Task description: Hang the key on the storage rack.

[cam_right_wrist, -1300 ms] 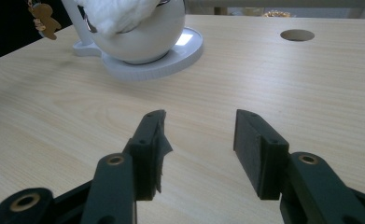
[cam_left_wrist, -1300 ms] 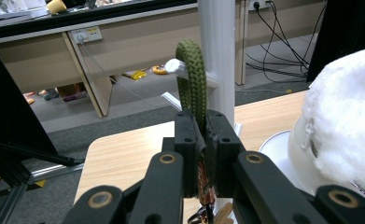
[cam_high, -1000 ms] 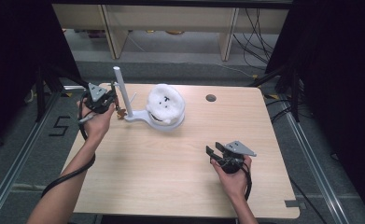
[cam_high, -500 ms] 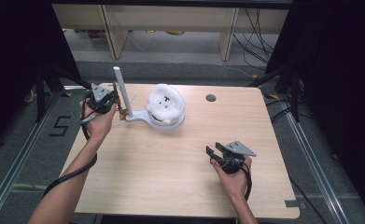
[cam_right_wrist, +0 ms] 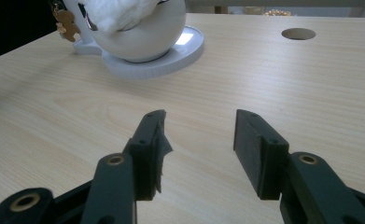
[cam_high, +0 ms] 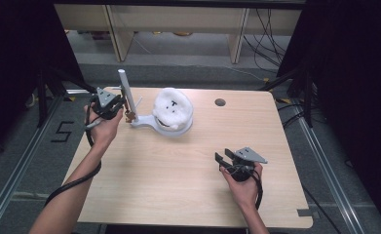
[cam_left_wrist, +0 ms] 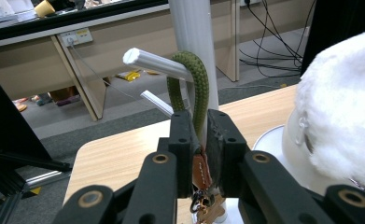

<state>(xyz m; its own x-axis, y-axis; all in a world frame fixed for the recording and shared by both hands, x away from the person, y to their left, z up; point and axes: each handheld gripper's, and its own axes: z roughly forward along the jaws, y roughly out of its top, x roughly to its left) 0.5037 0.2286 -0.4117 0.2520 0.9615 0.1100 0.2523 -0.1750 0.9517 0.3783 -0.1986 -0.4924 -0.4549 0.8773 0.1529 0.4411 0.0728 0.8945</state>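
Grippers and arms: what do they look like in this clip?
Both the left gripper and the right gripper are black, with two flat-padded jaws on linkage arms with brass-coloured pivot pins. Each carries a grey three-cornered plate and trails a black cable. The forearms are bare, no sleeves.

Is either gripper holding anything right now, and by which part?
The left gripper pinches the green cord loop near its lower end, just above the brown leather tag. The right gripper is open, holding nothing.
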